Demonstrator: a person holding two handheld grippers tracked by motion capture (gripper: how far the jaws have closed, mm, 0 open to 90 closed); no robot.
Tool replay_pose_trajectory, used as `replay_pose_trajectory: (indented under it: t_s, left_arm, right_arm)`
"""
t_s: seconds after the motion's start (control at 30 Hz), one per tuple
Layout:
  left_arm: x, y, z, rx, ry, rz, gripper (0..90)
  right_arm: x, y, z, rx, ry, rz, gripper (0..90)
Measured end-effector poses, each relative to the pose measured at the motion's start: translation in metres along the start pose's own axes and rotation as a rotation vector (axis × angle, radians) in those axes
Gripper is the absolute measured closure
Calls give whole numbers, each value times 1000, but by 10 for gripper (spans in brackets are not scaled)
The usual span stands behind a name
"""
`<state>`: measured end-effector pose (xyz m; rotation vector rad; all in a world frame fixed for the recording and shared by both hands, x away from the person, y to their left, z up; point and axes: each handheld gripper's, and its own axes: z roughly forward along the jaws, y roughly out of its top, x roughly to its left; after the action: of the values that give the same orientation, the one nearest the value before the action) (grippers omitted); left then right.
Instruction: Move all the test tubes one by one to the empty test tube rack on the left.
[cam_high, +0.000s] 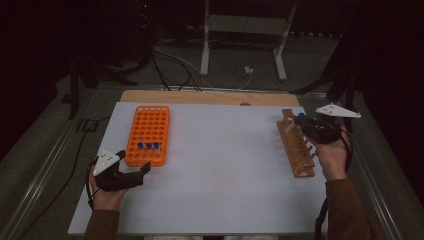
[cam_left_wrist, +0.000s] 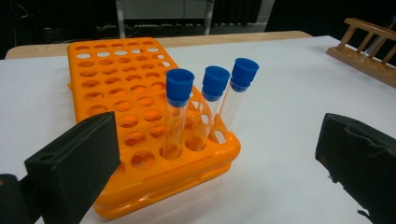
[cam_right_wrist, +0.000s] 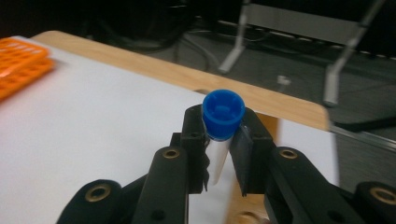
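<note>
- Left gripper (cam_high: 134, 172): I see it resting on the white table (cam_high: 220, 185) just beside the near end of the orange rack (cam_high: 148, 134). Jaws released, wide apart, nothing between them; in its own view the rack (cam_left_wrist: 135, 116) sits between and beyond the two jaws.
- Rack: three blue-capped tubes (cam_left_wrist: 208, 109) stand in the near row, caps up. The left one is close to upright; the other two lean right at the top. I read no writing or label on rack or tubes.
- Right gripper (cam_high: 305, 122): I see it over the far end of the wooden stand (cam_high: 296, 145) at the table's right edge. Jaws clenched on a tube (cam_right_wrist: 220, 140).
- Held tube: long axis runs roughly upright, blue cap (cam_right_wrist: 223, 113) on top and facing the right gripper's camera, clear body hanging down between the pads. The fingers (cam_right_wrist: 194, 135) pinch it just under the cap, one on either side. Cap bears no readable mark.
- In the high view the tube's cap (cam_high: 302, 115) shows just above the stand's far end; whether the tube's foot touches the stand I cannot tell.
</note>
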<state>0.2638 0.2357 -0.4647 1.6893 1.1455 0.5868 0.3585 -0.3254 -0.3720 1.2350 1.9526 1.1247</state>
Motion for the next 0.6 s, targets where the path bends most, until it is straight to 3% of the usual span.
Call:
replay_pose_trajectory:
  t_s: [0.23,0.6]
  left_arm:
    - [-2,1,0,-9,2,3,7]
    - [-11,6,1,-28,10,47,7]
  right_arm:
    - [35,4,11,5,106,-42,762]
    - [97,12,30,-3,254,-102,761]
